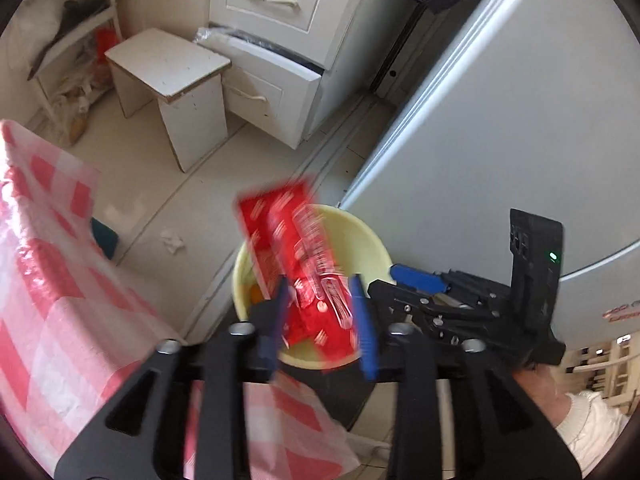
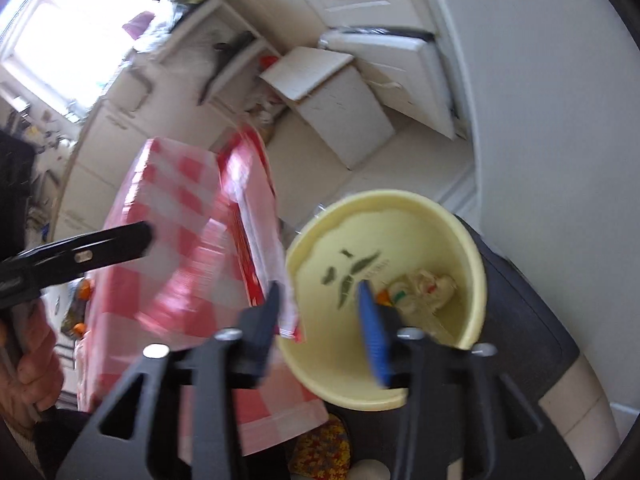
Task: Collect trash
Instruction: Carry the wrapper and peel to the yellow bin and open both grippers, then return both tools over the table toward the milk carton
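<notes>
1. The step in hand looks like the drop — the left gripper (image 1: 320, 312) holds a red wrapper (image 1: 296, 248) right above the pale yellow bin (image 1: 360, 240), its blue-padded fingers pinching the wrapper's lower end while the rest stands up, blurred.
2. The right gripper (image 2: 320, 320) hovers at the bin's near rim with its jaws spread and nothing between them; in its view the wrapper shows edge-on, just beside the bin's left rim.
3. The bin already holds crumpled paper (image 2: 424, 284) and something orange at the bottom, so collecting is under way, not finished.
4. Next, I judge, the left jaws need to part while the wrapper is over the mouth — it is long and light, so it could catch on the rim or flutter outside.
5. A scrap of crumpled tissue (image 1: 173, 240) lies on the floor (image 1: 168, 200) near the table — likely a later pick.
6. The bin sits on a dark seat (image 2: 520, 300) beside a table draped in a red-and-white checked cloth (image 1: 60, 280).
7. The room is a kitchen: a grey fridge (image 1: 500, 120), white drawers (image 1: 276, 0) with one pulled open, a small white stool (image 1: 168, 68).
</notes>
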### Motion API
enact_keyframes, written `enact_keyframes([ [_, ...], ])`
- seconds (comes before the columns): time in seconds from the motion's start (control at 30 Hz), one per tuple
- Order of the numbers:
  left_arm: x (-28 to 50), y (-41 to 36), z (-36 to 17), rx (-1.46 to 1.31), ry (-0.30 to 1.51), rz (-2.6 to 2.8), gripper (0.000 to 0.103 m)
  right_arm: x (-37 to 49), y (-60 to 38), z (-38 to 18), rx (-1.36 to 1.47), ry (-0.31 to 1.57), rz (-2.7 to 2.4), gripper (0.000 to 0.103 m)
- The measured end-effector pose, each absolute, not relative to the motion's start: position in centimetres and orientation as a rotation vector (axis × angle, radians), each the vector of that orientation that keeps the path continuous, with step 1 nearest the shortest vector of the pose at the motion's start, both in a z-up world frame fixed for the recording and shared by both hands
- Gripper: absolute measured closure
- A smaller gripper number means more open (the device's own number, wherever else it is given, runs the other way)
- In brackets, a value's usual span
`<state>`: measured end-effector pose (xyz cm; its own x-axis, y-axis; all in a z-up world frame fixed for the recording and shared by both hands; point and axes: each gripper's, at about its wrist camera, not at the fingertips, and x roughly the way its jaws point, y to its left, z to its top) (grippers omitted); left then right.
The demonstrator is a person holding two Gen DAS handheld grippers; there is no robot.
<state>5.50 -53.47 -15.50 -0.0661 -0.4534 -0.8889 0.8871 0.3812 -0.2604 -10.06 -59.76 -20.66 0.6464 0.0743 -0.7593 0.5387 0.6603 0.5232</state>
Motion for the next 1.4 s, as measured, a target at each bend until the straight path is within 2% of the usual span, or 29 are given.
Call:
enact_keyframes([
  [0.07,5.6,-52.0,-14.5,0.487,1.138,-1.140,0.054,-10.5,-59.6,-20.4,0.832,0.828,-0.315,0.055],
  [0.2,6.5,-47.8,-11.9,0.434,1.074,-1.100,0.053,-11.8,-58.7,-18.6,0.799,0.781,-0.292,0.054],
  [0.3,6.9,-43.3,-9.2,0.358,1.007,-1.048,0.051,-10.8,-56.8,-15.3,0.750,0.730,-0.235,0.052],
  [0.47,7.9,-33.7,-4.7,0.244,0.898,-0.912,0.048,-7.9,-52.4,-9.5,0.668,0.639,-0.092,0.044],
  [0.67,10.1,-21.9,-1.8,0.148,0.812,-0.694,0.041,-3.8,-44.9,-4.2,0.606,0.585,0.114,0.041],
  [0.87,12.9,-11.1,-2.3,0.024,0.807,-0.486,0.040,0.9,-37.0,-2.1,0.533,0.585,0.258,0.037],
  [1.03,14.2,-4.0,-6.1,-0.113,0.838,-0.345,0.040,3.1,-32.9,-2.1,0.476,0.599,0.285,0.036],
  [1.1,14.8,-2.4,-7.1,-0.156,0.884,-0.303,0.040,3.5,-32.1,-2.3,0.472,0.614,0.272,0.036],
  [1.2,14.8,-0.9,-6.7,-0.200,0.849,-0.299,0.037,4.3,-31.2,-2.2,0.456,0.621,0.245,0.036],
  [1.33,14.5,-1.8,-7.0,-0.181,0.861,-0.315,0.036,5.5,-29.9,-2.3,0.435,0.613,0.214,0.036],
  [1.4,14.0,-2.5,-6.8,-0.159,0.850,-0.327,0.032,5.9,-29.8,-2.5,0.428,0.611,0.197,0.036],
])
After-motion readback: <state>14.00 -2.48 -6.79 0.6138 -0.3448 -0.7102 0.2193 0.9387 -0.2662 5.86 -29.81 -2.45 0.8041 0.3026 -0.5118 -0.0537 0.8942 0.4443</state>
